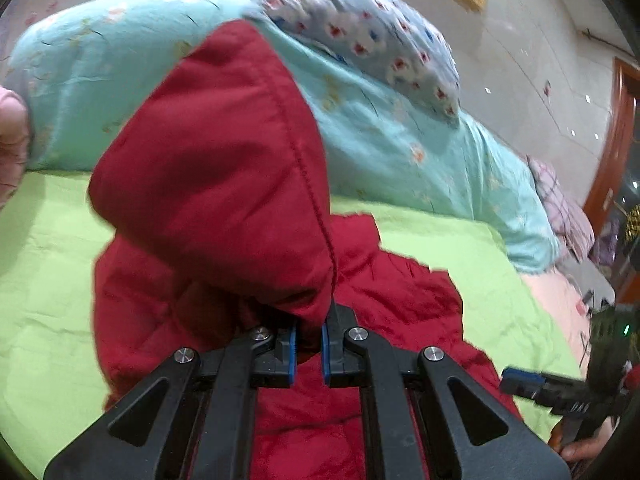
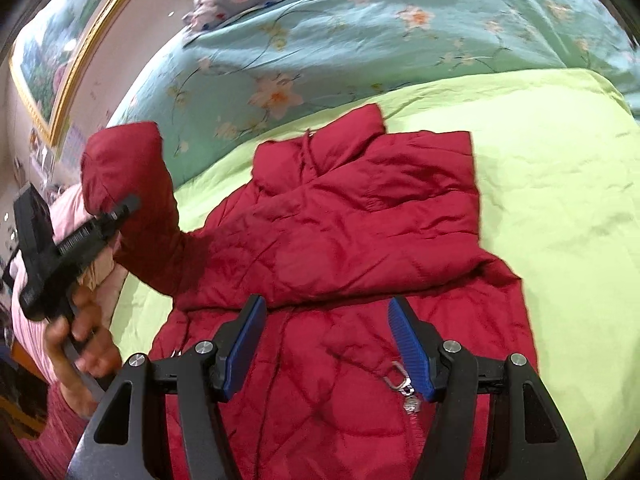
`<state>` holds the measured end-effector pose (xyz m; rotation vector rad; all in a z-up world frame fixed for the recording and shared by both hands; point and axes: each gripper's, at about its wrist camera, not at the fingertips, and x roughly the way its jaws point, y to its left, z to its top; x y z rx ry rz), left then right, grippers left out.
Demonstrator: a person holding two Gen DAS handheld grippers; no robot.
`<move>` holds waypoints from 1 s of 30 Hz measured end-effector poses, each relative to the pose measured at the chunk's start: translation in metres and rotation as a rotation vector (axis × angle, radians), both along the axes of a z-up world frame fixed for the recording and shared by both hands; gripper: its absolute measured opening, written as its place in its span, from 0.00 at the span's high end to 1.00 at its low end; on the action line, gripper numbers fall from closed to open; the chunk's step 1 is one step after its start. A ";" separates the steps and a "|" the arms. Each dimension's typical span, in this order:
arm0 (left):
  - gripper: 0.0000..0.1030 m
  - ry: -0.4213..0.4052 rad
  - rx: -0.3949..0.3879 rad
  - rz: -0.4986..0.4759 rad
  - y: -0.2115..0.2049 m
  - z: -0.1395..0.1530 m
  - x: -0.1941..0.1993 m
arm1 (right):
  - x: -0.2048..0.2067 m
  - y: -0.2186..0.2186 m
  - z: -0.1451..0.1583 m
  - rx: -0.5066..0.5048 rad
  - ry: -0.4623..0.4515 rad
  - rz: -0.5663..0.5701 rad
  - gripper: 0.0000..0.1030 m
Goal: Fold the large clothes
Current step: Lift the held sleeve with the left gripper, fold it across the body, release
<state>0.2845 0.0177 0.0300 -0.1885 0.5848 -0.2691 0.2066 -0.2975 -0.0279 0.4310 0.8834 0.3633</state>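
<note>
On the lime-green bedcover (image 2: pixel 552 184) lies a red quilted jacket (image 2: pixel 360 216), spread front-up with its collar toward the rolled turquoise floral quilt (image 2: pixel 320 40) that runs along the far side of the bed. The left gripper (image 1: pixel 309 346) has its blue-padded fingers clamped on the cuff end of one sleeve (image 1: pixel 224 160), and the sleeve stands lifted off the bedcover, rising in front of the quilt and hiding part of it (from the right wrist view the same sleeve shows at the left edge of the jacket, raised beside the black tool). The other sleeve is already laid across the jacket's chest, its edge running close in front of the right gripper (image 2: pixel 326 344). That gripper hangs above the lower front of the jacket with its fingers spread wide and nothing between them; a metal zipper pull (image 2: pixel 398 378) lies on the fabric just inside its right finger. A blue pillow with a small flower print (image 1: pixel 360 32) rests on top of the quilt. A gold picture frame (image 2: pixel 60 92) hangs on the wall behind the bed.
</note>
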 end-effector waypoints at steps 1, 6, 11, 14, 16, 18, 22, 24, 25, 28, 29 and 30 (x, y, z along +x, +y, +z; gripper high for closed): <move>0.94 0.011 0.009 -0.010 -0.006 -0.005 0.003 | 0.001 -0.005 -0.001 0.008 0.003 -0.011 0.35; 0.94 0.084 0.093 -0.062 -0.041 -0.041 0.016 | 0.011 -0.018 -0.010 0.043 0.022 -0.037 0.35; 0.94 0.133 0.211 -0.095 -0.074 -0.074 0.019 | 0.030 -0.025 -0.015 0.104 0.040 -0.043 0.35; 0.93 0.126 0.300 -0.105 -0.089 -0.085 0.017 | 0.047 -0.022 -0.014 0.128 0.042 -0.028 0.35; 0.93 0.123 0.380 -0.099 -0.098 -0.093 0.015 | 0.060 -0.017 -0.013 0.172 0.053 0.001 0.35; 0.92 0.116 0.486 -0.085 -0.108 -0.101 0.012 | 0.072 -0.012 -0.014 0.220 0.068 0.026 0.30; 0.90 0.081 0.661 -0.087 -0.131 -0.115 0.005 | 0.104 0.003 -0.017 0.321 0.099 0.077 0.18; 0.90 0.073 0.702 -0.089 -0.135 -0.119 0.002 | 0.121 0.011 -0.020 0.363 0.133 0.102 0.15; 0.90 0.071 0.716 -0.090 -0.136 -0.121 0.001 | 0.130 0.015 -0.022 0.375 0.152 0.115 0.15; 0.89 0.062 0.747 -0.098 -0.139 -0.123 -0.003 | 0.150 0.025 -0.029 0.382 0.195 0.151 0.15; 0.88 0.061 0.749 -0.103 -0.139 -0.123 -0.004 | 0.157 0.029 -0.033 0.370 0.212 0.158 0.15; 0.86 0.062 0.746 -0.107 -0.138 -0.122 -0.004 | 0.161 0.032 -0.034 0.355 0.217 0.162 0.22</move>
